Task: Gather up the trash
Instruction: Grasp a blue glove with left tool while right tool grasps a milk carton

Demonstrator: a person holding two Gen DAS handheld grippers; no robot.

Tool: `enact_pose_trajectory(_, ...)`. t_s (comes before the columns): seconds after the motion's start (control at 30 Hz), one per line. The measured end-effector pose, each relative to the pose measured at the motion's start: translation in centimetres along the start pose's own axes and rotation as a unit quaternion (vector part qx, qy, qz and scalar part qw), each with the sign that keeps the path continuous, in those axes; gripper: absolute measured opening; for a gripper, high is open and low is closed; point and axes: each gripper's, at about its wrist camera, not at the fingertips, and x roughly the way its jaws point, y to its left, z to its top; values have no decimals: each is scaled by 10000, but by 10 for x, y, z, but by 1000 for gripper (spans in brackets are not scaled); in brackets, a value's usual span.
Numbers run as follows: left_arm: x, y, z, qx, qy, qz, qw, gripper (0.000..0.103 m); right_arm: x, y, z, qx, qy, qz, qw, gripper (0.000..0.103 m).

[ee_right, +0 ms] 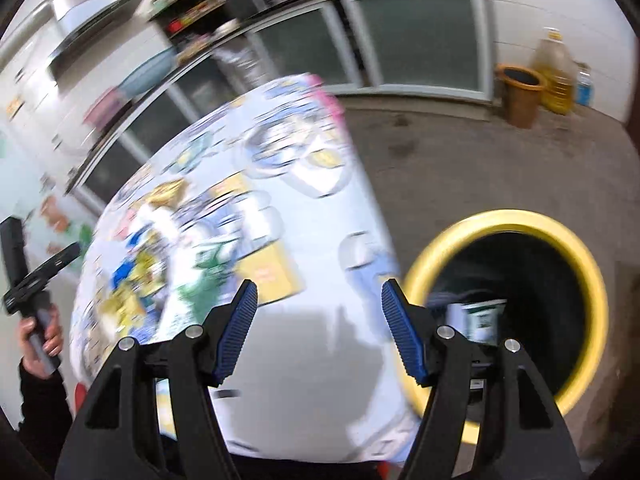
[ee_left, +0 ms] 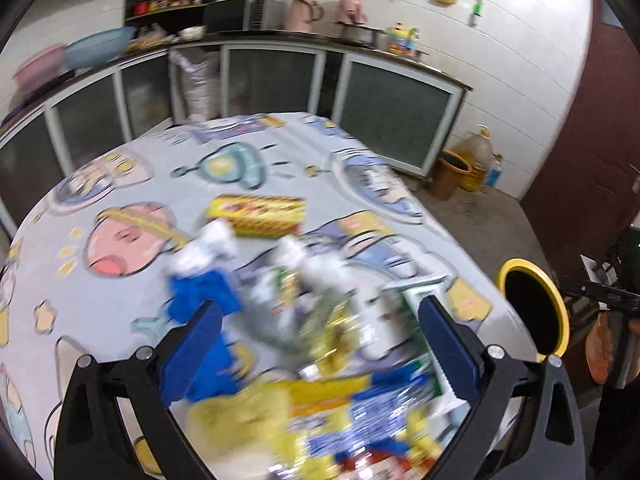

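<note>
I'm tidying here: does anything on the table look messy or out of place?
Yes. Wrappers and crumpled paper lie strewn in a heap on the cartoon-print tablecloth, near the yellow-rimmed bin beside the table.

Both wrist views look steeply down, close over the table (ee_left: 120, 312), sharing the yellow-rimmed bin (ee_right: 516, 220).

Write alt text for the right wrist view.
The open, empty right gripper hangs over the edge of a cartoon-print table, beside a yellow-rimmed bin with a carton inside. Blurred trash lies at left, where a hand holds the left gripper.
</note>
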Motion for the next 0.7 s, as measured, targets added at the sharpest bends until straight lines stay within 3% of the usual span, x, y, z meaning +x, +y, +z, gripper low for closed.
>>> enact_pose_trajectory(0.17, -12, 42, -27, -273, 48, 365, 9990, 95, 32, 62, -8, -523, 417, 326, 9972, 62)
enact_pose_trajectory(0.33, 8, 64, -42, -411, 418, 681, 9960, 95, 71, 102, -14, -819, 855, 320, 9925, 62)
enact_pose_trajectory(0.7, 53, 72, -39, -560, 793, 456, 9942, 95, 109, 128, -5, -812, 1290, 370, 9876, 65)
